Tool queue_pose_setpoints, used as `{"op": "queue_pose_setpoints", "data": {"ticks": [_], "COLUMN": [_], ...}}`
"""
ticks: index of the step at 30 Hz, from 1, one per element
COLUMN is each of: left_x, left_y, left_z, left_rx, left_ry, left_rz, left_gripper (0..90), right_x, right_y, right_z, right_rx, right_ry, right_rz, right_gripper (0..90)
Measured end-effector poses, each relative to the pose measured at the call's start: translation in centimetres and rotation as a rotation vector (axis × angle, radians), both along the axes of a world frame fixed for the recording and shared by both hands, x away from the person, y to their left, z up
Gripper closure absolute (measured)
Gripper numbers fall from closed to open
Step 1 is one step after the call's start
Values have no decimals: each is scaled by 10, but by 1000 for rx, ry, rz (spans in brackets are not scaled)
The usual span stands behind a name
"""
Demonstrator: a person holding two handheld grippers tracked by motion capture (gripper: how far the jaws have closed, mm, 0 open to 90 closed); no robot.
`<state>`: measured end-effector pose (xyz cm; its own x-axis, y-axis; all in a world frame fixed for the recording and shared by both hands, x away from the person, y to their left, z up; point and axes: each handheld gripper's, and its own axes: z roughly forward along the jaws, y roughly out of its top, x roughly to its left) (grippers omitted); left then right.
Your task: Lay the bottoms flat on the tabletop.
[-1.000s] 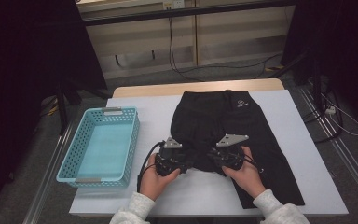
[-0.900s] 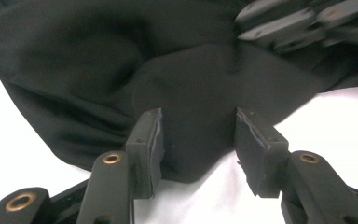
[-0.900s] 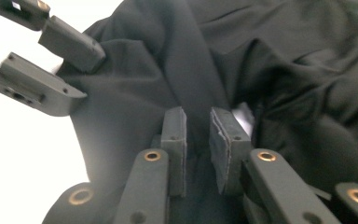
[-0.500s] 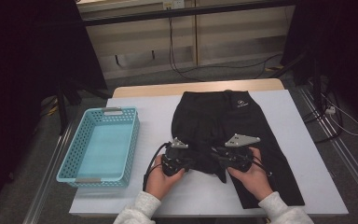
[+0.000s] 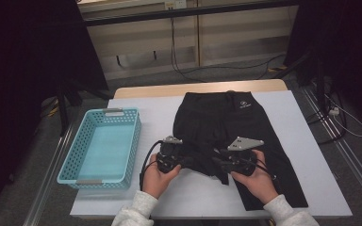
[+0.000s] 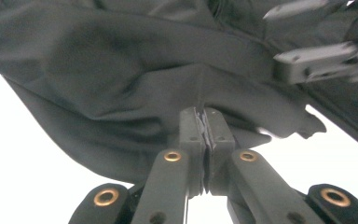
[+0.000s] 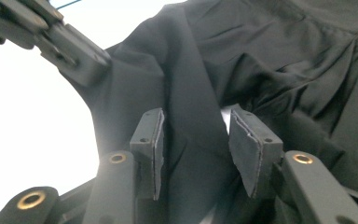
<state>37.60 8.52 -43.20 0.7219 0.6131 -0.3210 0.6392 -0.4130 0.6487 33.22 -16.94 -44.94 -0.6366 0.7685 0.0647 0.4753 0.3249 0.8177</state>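
- The table (image 5: 292,141) has a white top, and every place below is told from the black shorts lying on it.
- The black shorts (image 5: 226,127) lie spread on the table's right half, waistband at the far side with a small white label, 1 leg reaching down to the near edge; the other leg's hem is bunched up between the 2 grippers.
- The turquoise basket (image 5: 70,162) stands on the table well to the left of the shorts, apart from them.
- The right gripper (image 5: 221,164), held in the person's right hand (image 5: 259,181), sits over the near part of the shorts, at the bunched cloth. In the right gripper view its jaws stand parted, with a fold of the cloth lying between the 2 pads (image 7: 154,149) but not pinched.
- The left gripper (image 5: 188,160), in the left hand (image 5: 156,176), is at the left edge of the bunched hem. In the left gripper view its jaws are pressed together on a thin edge of the cloth.
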Motion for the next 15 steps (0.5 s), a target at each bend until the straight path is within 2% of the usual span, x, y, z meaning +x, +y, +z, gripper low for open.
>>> {"op": "queue_pose_setpoints", "data": {"ticks": [5, 8, 11, 15], "left_x": [1, 1, 3, 7], "left_y": [7, 12, 16, 16], "left_z": [6, 12, 14, 7], "left_rx": [-24, -34, -51, -56], "left_ry": [17, 15, 6, 8], "left_rz": [0, 5, 17, 48], "left_gripper": [879, 879, 878, 877], "right_x": [2, 3, 2, -1], "right_y": [4, 4, 4, 10], "right_z": [-5, -6, -3, 2], "right_rx": [-33, -39, -25, 4], "right_ry": [11, 10, 6, 13], "right_rz": [-2, -1, 6, 18], "right_gripper": [551, 551, 551, 555]}}
